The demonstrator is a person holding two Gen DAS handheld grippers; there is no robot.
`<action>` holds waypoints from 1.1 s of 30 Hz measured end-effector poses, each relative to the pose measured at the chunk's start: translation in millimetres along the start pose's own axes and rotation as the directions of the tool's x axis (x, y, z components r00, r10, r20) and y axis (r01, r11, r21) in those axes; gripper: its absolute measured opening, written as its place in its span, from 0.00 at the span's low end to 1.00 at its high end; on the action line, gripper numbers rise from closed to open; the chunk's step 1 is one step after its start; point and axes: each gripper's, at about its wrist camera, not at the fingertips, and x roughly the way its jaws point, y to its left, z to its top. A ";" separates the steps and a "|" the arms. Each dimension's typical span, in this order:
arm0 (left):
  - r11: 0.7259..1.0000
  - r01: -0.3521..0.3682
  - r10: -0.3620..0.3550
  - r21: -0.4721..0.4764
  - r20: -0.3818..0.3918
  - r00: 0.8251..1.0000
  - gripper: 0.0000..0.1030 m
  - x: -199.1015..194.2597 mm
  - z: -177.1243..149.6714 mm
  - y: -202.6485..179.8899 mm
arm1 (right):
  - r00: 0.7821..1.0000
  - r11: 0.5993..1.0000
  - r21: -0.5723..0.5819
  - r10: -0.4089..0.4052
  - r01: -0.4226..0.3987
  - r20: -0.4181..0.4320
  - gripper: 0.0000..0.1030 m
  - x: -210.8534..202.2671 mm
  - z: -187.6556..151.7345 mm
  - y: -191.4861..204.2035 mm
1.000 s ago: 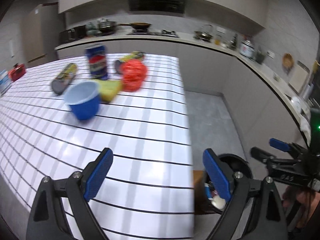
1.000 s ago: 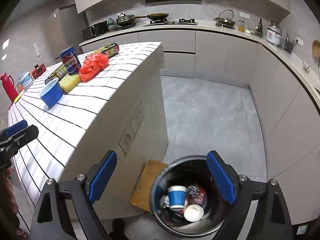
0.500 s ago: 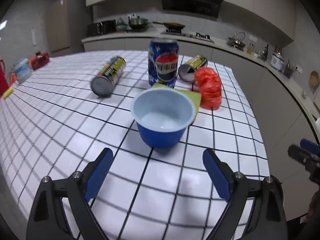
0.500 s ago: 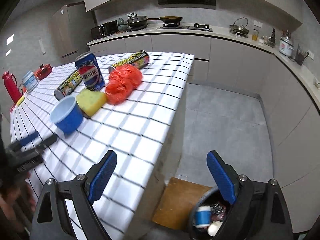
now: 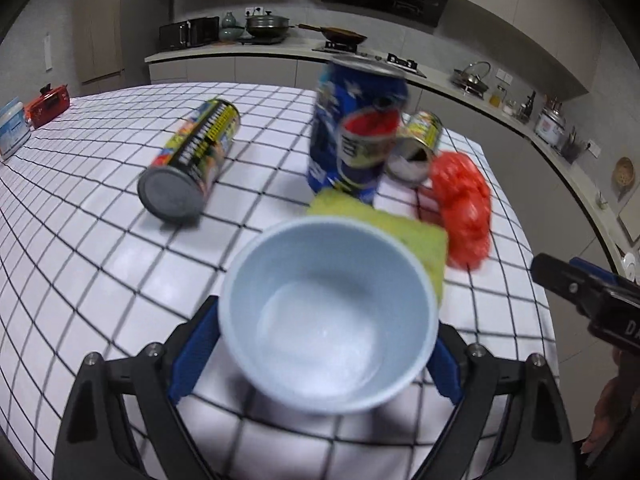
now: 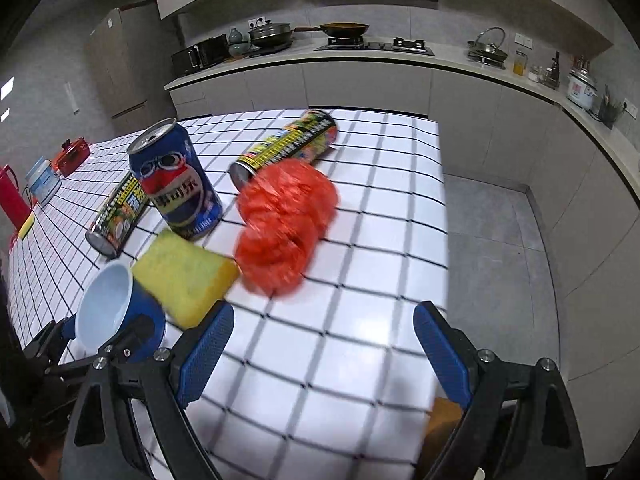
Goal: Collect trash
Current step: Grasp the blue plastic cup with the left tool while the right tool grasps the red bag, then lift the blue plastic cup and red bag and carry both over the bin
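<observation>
The blue paper cup [image 5: 328,316] stood upright on the tiled counter [image 5: 100,248], right between the spread fingers of the left tongs [image 5: 316,356], its rim nearly filling the gap; I could not tell whether the pads touched its wall yet. It looked light and thin, easy to crush or tip, so a gentle squeeze across the middle of the wall seemed wisest. Just beyond it lay the yellow sponge [image 5: 400,232], touching or nearly so, then the blue can [image 5: 356,132] and the red plastic bag [image 5: 464,208]. The right tongs [image 6: 320,348] hung spread and empty, with the bag ahead of them and the cup off to their left.
</observation>
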 end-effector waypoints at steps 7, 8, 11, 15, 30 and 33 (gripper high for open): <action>1.000 -0.011 0.011 -0.016 -0.001 1.000 0.89 3.1 10.2 29.3 | 1.000 1.000 0.013 0.013 -0.013 -0.008 0.90 35.1 30.3 20.5; 1.000 -0.014 0.014 -0.016 -0.002 1.000 0.89 2.8 9.4 32.4 | 1.000 1.000 0.019 0.012 -0.012 -0.011 0.90 40.5 34.2 21.8; 0.999 -0.019 0.018 -0.026 -0.016 1.000 0.89 4.8 6.8 42.0 | 1.000 1.000 0.025 0.015 -0.015 -0.019 0.90 53.5 42.0 25.7; 0.999 -0.017 0.016 -0.043 -0.033 0.999 0.89 6.5 3.2 51.5 | 0.998 1.000 0.028 0.003 -0.001 -0.055 0.90 71.6 44.6 28.6; 1.000 0.002 -0.002 -0.024 0.017 1.000 0.76 -7.5 6.6 44.9 | 0.998 0.998 0.039 0.051 -0.049 -0.044 0.41 65.5 32.8 22.0; 1.000 0.001 -0.001 -0.020 0.019 1.000 0.76 -10.6 6.1 39.7 | 0.998 0.998 0.032 0.055 -0.054 -0.035 0.41 55.8 29.4 19.7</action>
